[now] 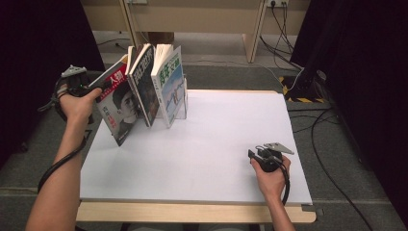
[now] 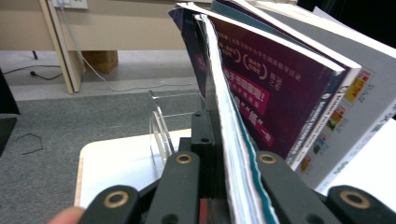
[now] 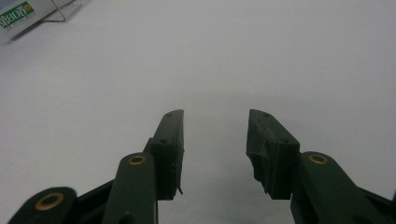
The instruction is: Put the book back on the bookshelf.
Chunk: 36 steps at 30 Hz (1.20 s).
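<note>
Right gripper (image 1: 254,157): rests near the front right of the white table (image 1: 216,163), jaws standing apart with nothing between them, aimed across bare surface. Left gripper (image 1: 96,89): held at the far left edge of the table, jaws closed tight on the near cover edge of the portrait book (image 1: 118,108); in the left gripper view the page block (image 2: 229,140) runs straight between the black jaws. Portrait book: leftmost of three, tilted outward to the left, its lower corner seemingly at or just above the tabletop, though this is hard to judge from above. Dark book (image 1: 144,82) and light-blue book (image 1: 172,86): leaning just beside it, propped against a clear stand (image 1: 184,103) at the rear. Handling note: the step in hand appears to be drawing the portrait book out of the row. Best done by keeping the clamp firm, pulling leftward along the cover's plane, and moving slowly so the neighbours do not topple off the stand.
</note>
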{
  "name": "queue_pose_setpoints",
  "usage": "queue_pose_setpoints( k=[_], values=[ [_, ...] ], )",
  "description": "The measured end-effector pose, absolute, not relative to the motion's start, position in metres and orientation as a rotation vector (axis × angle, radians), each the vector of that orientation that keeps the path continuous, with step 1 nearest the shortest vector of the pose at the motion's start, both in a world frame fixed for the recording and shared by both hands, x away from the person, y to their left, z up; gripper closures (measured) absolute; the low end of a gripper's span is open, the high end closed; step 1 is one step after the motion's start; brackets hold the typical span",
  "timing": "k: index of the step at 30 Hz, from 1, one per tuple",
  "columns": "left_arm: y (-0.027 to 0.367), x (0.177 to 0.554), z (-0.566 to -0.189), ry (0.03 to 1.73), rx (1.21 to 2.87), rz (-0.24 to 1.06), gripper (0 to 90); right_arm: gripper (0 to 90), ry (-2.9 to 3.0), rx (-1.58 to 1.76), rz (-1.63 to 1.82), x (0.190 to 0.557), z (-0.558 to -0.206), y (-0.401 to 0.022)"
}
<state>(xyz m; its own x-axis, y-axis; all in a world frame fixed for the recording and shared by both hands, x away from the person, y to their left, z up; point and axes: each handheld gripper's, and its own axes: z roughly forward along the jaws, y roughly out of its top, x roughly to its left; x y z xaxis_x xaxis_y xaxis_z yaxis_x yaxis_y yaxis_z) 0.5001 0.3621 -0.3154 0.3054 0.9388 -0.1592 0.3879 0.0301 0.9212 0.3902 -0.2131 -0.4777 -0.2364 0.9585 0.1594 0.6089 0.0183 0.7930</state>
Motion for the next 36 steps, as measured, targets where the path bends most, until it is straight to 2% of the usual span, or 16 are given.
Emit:
queue_pose_setpoints(
  k=[5, 11, 31, 36],
  values=[
    [0.359, 0.498, -0.313, 1.248, 1.565, 0.658, 85.8, 57.2, 1.880, 1.595, 1.097, 0.390, -0.478, -0.212],
    [0.361, 0.495, -0.315, 1.255, 1.507, 0.644, 86.1, 57.2, 1.873, 1.602, 1.099, 0.389, -0.477, -0.213],
    [0.352, 0.492, -0.310, 1.267, 1.366, 0.814, 86.3, 57.3, 1.871, 1.601, 1.101, 0.390, -0.477, -0.213],
    [0.349, 0.496, -0.313, 1.281, 1.359, 0.821, 86.3, 57.3, 1.863, 1.602, 1.102, 0.390, -0.477, -0.214]
  ],
)
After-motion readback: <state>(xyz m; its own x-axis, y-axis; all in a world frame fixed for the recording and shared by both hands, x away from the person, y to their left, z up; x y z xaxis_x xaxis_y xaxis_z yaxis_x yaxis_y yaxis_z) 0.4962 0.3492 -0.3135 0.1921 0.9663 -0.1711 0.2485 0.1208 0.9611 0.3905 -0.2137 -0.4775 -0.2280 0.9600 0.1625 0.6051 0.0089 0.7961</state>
